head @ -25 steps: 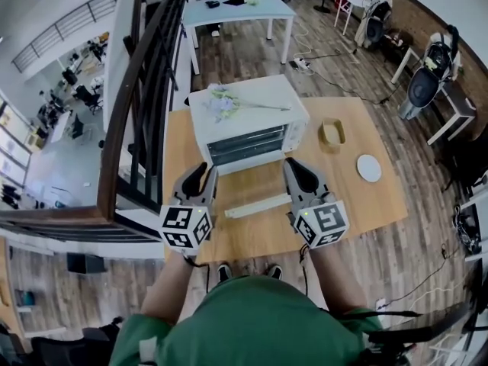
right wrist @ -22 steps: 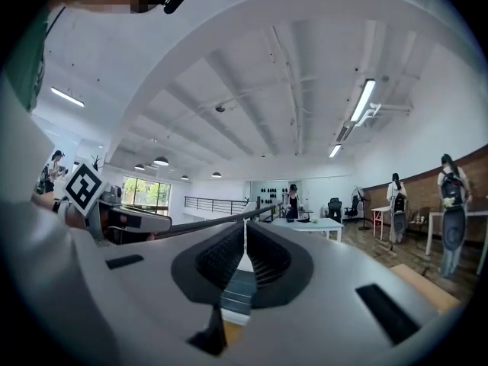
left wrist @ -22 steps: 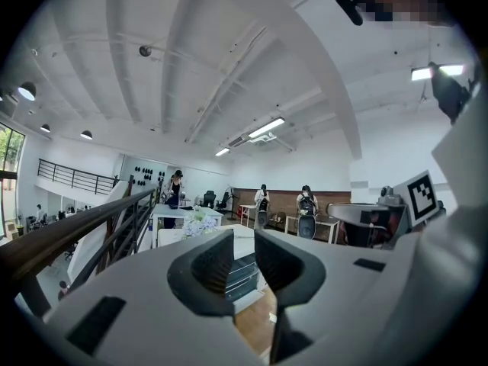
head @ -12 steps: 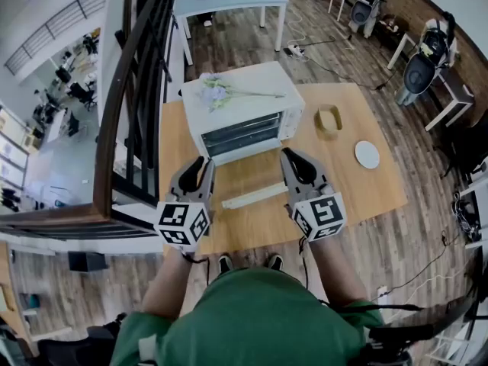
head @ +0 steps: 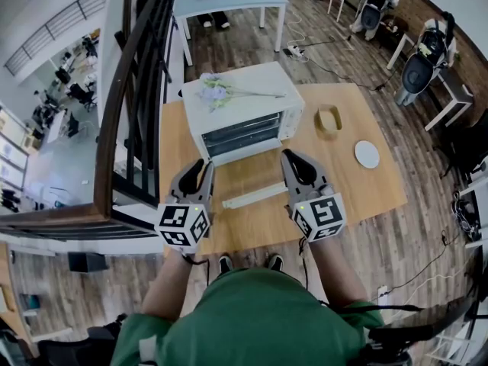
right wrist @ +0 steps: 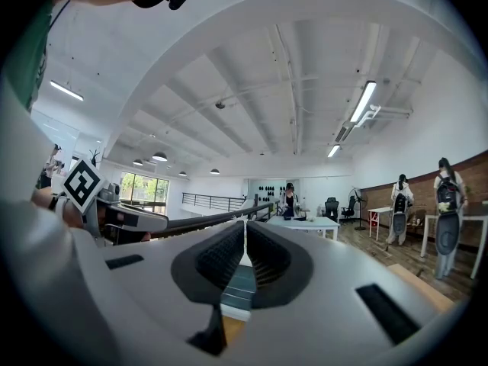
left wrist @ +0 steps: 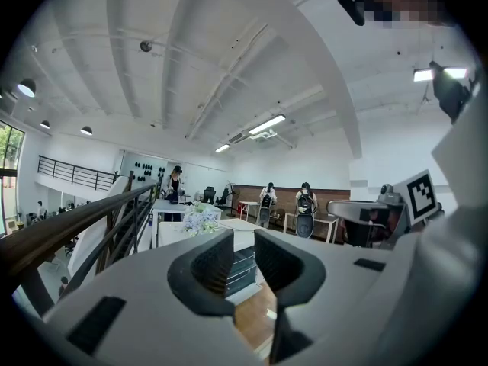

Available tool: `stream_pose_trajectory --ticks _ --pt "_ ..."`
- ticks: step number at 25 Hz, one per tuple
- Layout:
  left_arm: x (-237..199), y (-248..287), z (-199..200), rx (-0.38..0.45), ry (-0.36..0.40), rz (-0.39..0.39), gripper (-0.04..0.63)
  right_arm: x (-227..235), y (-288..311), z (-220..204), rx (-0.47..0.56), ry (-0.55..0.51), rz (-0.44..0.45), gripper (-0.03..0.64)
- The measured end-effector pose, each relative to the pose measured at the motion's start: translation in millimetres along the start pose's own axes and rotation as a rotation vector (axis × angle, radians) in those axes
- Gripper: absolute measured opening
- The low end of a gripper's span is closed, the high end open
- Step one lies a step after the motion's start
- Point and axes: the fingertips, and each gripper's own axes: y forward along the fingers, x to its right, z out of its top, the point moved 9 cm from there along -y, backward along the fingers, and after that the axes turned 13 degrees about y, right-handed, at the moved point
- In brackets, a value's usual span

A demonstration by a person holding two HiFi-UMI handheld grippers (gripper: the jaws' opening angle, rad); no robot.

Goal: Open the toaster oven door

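Right gripper (right wrist: 244, 261): fingers nearly together, just a slit, nothing in them. Left gripper (left wrist: 244, 254): fingers a little apart, also empty, and I see the oven front through the gap. Both hang about level, short of the toaster oven (head: 240, 113) with no contact, one off each front corner.

The oven's door (head: 242, 137) faces me and is closed. Flowers (head: 217, 91) lie on top of the oven. A white bar (head: 255, 196) lies on the counter (head: 351, 197) in front of the oven, between the grippers. A wooden ring (head: 329, 119) and a white plate (head: 367, 155) sit right of the oven, apart from it.

My read: approach only, door untouched. I can't pick out the handle from here; probably it runs along the door's top edge.

To do it well:
- Spread one gripper's fingers before reaching.
- Take the handle at its middle.
- Pull out and down in an arc about the hinge; a straight pull may drag the oven.
- Brace the oven's top with the other gripper, clear of the flowers.
- Watch the white bar, which may lie under the door's swing.
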Motion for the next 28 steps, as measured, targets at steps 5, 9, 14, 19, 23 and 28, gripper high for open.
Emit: stream_pose_trajectory --ticks 5,9,14,19,23,28 --pt "-0.5 -0.4 -4.4 -0.01 -0.004 0.0 0.095 -2.3 -1.6 -1.0 0.008 -0.001 0.005 0.029" --pt "-0.3 0.5 -6.1 -0.016 -0.004 -0.005 0.095 -2.6 -2.5 -2.4 0.006 -0.001 0.004 0.029" --pt "-5.0 1.0 -6.2 -0.017 -0.005 -0.013 0.095 -6.0 0.1 -2.7 -0.002 -0.007 0.004 0.029" --pt "-11.2 0.5 -12.0 -0.025 -0.011 -0.02 0.095 -9.4 2.5 -5.1 -0.01 -0.006 -0.008 0.029" --pt "-15.3 -0.4 -15.0 -0.032 -0.013 -0.029 0.095 -13.4 3.5 -6.2 -0.014 -0.01 -0.015 0.029" --pt "-21.4 -0.9 -19.2 -0.042 -0.007 -0.049 0.095 -17.5 6.6 -11.0 -0.013 -0.002 -0.03 0.029"
